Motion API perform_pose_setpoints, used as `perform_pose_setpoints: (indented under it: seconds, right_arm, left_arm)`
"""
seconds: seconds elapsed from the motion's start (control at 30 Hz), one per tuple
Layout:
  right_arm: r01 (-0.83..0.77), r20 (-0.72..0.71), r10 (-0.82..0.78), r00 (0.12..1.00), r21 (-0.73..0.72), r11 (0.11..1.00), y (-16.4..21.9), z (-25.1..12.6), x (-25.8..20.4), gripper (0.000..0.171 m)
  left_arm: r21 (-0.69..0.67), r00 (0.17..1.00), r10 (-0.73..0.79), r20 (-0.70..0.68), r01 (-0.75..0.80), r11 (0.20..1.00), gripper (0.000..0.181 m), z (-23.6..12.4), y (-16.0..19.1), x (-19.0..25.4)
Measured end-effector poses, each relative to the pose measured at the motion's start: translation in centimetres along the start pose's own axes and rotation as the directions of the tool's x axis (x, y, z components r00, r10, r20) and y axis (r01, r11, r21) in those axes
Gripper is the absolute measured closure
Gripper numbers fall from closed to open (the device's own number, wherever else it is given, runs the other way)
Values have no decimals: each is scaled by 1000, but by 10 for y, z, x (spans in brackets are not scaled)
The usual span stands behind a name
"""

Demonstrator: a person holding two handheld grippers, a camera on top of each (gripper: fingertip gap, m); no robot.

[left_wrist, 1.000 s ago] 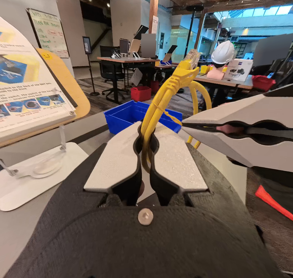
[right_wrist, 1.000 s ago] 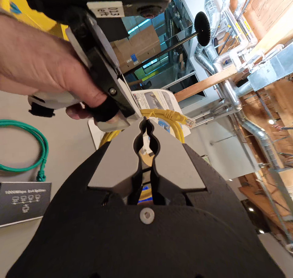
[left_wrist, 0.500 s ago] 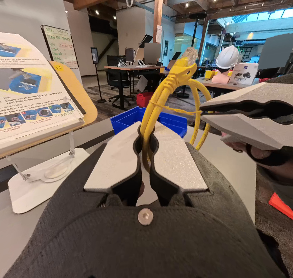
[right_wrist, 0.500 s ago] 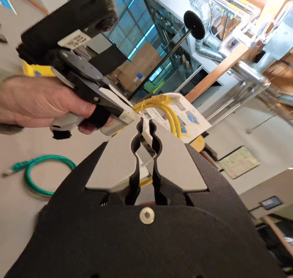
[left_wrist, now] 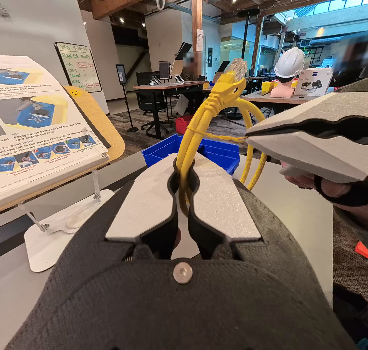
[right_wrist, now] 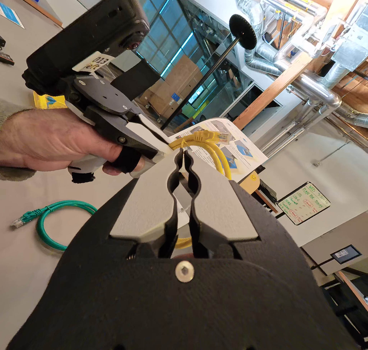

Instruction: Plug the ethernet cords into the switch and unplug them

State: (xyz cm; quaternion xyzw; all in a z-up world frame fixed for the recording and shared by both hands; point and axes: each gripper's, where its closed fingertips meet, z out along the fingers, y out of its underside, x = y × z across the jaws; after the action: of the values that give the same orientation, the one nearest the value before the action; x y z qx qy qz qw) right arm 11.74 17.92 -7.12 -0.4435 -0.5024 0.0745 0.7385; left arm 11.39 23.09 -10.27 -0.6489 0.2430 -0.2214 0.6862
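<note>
My left gripper (left_wrist: pixel 184 161) is shut on a coiled yellow ethernet cord (left_wrist: pixel 201 125) and holds it above the table, its clear plugs (left_wrist: pixel 236 71) pointing up. A thin yellow twist tie (left_wrist: pixel 225 137) binds the coil, and its tail runs out to the right. My right gripper (left_wrist: pixel 247 139) comes in from the right and is shut on that tail. In the right wrist view my right gripper (right_wrist: pixel 183 154) meets the cord (right_wrist: pixel 209 141) just beside the left gripper (right_wrist: pixel 167 147), which a hand holds. The switch is out of view.
A coiled green ethernet cord (right_wrist: pixel 59 220) lies on the grey table (right_wrist: pixel 39 270). A blue bin (left_wrist: pixel 215 153) stands behind the yellow cord. An instruction sheet on a clear stand (left_wrist: pixel 39 131) stands at the left. Desks and chairs are far behind. There is about 6 cm between the tips of the two grippers.
My right gripper has drawn away to the right of the cord, and the tie tail now stretches between them. The right wrist view has swung, and the switch has left it.
</note>
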Motion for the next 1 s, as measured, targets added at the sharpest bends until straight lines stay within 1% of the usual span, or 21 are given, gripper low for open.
perform_pose_setpoints:
  seconds: [0.4, 0.57, 0.7, 0.8, 1.0]
  right_arm:
    - [-15, -13, 15, 1000, -18, 1000, 1, -1, 7, 171]
    - [-26, -16, 26, 1000, -20, 999, -1, -1, 10, 171]
    - [-36, -20, 35, 999, -24, 999, 0, -2, 13, 171]
    - [-25, -26, 24, 999, -40, 999, 2, -2, 15, 171]
    - [59, -29, -63, 998, -107, 992, 13, 1, 12, 171]
  left_arm:
    - [6, 999, 36, 2, -36, 999, 177, 0, -2, 2]
    - [2, 997, 81, 16, -81, 997, 177, 0, -2, 2]
    - [-15, 986, 163, 41, -163, 987, 177, 0, 0, 2]
    - [-17, 980, 191, 46, -191, 981, 177, 0, -1, 2]
    - [-2, 979, 202, 15, -202, 979, 177, -1, -3, 9]
